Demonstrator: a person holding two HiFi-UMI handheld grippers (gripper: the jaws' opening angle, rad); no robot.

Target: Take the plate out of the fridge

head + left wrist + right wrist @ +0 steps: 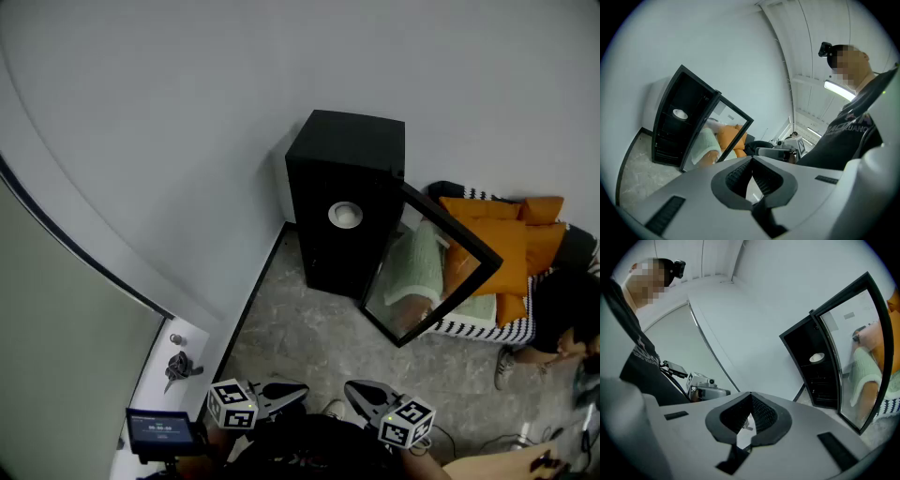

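Note:
A small black fridge [342, 202] stands on the floor against the white wall, its glass door [441, 272] swung open to the right. A white plate [345, 215] sits on an upper shelf inside; it also shows in the left gripper view as the plate [680, 113] and in the right gripper view as the plate [816, 357]. My left gripper [298, 392] and right gripper [352, 389] are held low, close to my body and well short of the fridge. Both are shut with nothing between the jaws, their tips pointing towards each other.
A sofa with orange cushions [506, 244] stands right of the fridge, behind the open door. A person's leg [553, 352] is at the right edge. At the left, a white ledge [183, 337] carries a dark object [178, 366] and a small screen [159, 431]. The floor [309, 328] is grey and speckled.

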